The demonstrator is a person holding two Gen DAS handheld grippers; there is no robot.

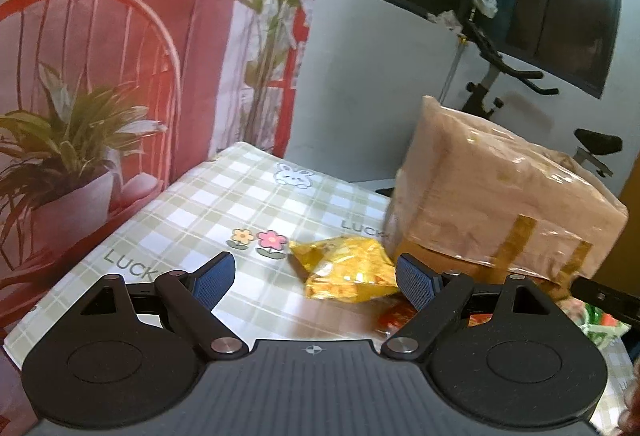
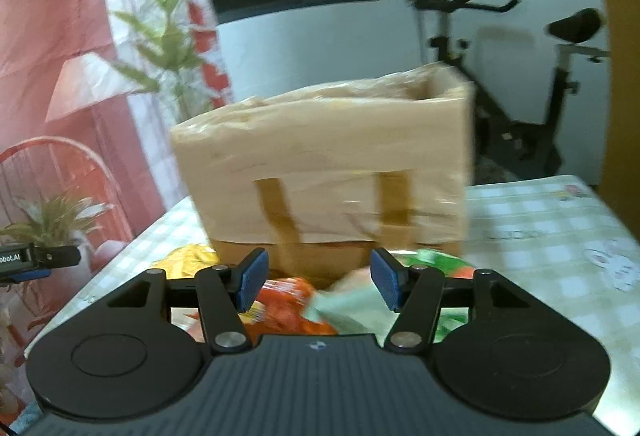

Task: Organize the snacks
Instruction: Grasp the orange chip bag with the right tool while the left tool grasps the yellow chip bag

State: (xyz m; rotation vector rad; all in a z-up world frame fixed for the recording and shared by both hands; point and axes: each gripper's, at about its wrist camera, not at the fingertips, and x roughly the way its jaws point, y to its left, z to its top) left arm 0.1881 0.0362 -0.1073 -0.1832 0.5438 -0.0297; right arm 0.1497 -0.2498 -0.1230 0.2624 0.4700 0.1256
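A yellow snack packet (image 1: pixel 344 270) lies on the checked tablecloth (image 1: pixel 224 203), just ahead of my left gripper (image 1: pixel 316 276), which is open and empty above the table. A tape-wrapped cardboard box (image 1: pixel 500 195) stands to its right; in the right wrist view the box (image 2: pixel 332 167) is straight ahead. My right gripper (image 2: pixel 318 282) is open and empty over a pile of snack packets: an orange one (image 2: pixel 292 304), a pale green one (image 2: pixel 348 304) and the yellow one (image 2: pixel 192 256) at the left. A red packet (image 1: pixel 400 316) shows under my left gripper's right finger.
A pink curtain with a printed plant (image 1: pixel 80 115) hangs at the table's left edge. An exercise bike (image 2: pixel 500 67) stands behind the table. The other gripper's tip (image 2: pixel 36 260) shows at the left of the right wrist view. A green packet (image 1: pixel 600 324) lies at the right.
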